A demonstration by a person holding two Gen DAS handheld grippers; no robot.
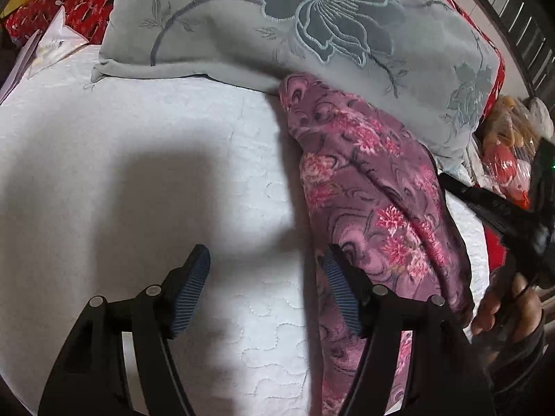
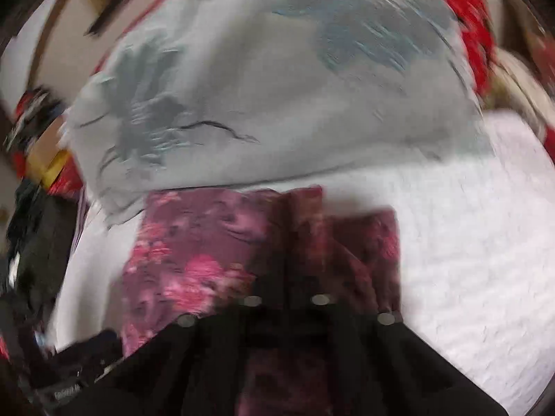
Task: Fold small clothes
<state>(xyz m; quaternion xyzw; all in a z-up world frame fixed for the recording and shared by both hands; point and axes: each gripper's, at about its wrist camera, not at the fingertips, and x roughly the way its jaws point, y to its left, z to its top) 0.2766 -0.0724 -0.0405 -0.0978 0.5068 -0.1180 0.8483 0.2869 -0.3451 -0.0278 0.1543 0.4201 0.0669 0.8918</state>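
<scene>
Open left hand-held gripper (image 1: 265, 291) hovers beside purple floral garment (image 1: 374, 187) on white quilt (image 1: 138, 138).

Bedroom, quilted mattress (image 1: 121, 131), floral pillow (image 1: 277, 24)

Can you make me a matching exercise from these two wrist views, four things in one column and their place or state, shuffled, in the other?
Things:
1. purple floral fleece garment
2. grey pillow with an embroidered flower
3. left gripper
4. white quilted bed cover

Places or states:
A. jaws apart, nothing between them
B. lying under everything else
C. spread lengthwise on the bed
D. resting behind the garment, over its far end

Pairs: 1-C, 2-D, 3-A, 4-B
</scene>
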